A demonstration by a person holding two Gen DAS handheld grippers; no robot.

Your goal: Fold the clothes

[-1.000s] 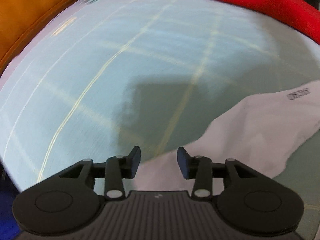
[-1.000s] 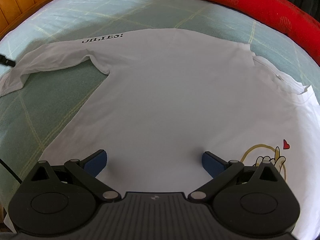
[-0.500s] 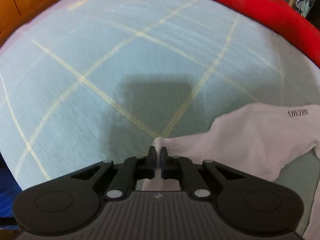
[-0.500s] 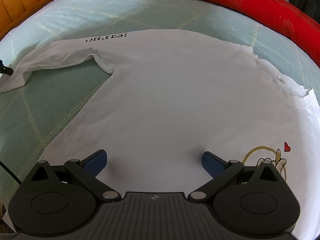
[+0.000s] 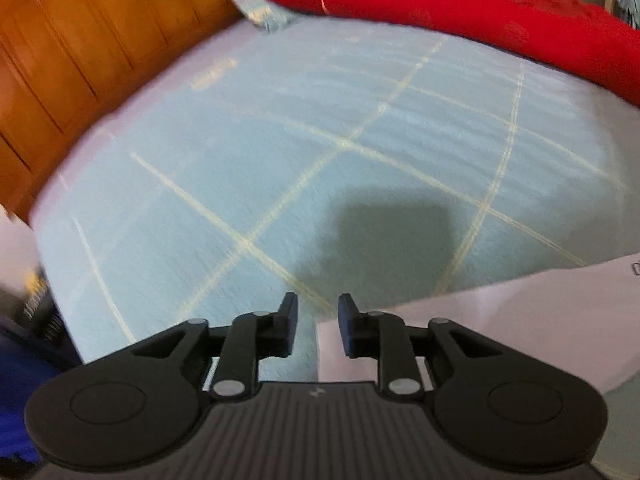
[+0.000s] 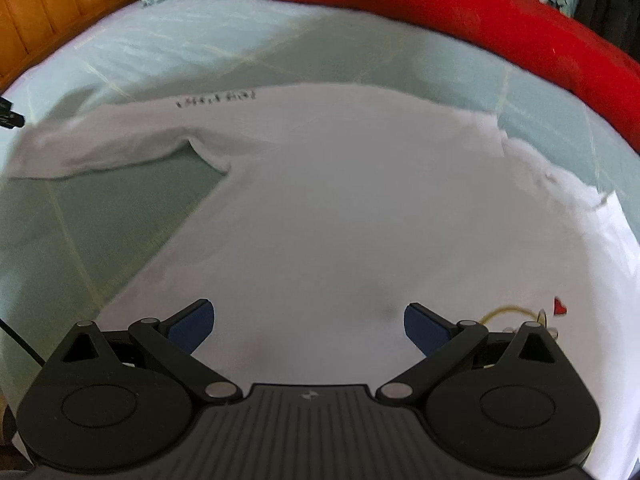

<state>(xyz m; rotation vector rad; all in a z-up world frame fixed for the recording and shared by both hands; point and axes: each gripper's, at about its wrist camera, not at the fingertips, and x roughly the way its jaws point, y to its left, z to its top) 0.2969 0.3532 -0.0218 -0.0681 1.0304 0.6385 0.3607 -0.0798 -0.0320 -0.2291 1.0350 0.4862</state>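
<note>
White T-shirt point(image 6: 340, 208) lies flat, one sleeve point(image 6: 104, 148) outspread

two black hand-held grippers

the left gripper point(image 5: 318, 330) is matte black: a ribbed central plate with a small pale logo, two round side discs, and linkage arms pinned with silver rivets, ending in black pads. the right gripper point(image 6: 309, 326) matches it (though its pads point(image 6: 192, 322) are dark blue).

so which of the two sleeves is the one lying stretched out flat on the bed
The left sleeve, beside the black lettering: it lies spread out across the sheet. The right sleeve is crumpled and bunched against the shirt body.
</note>
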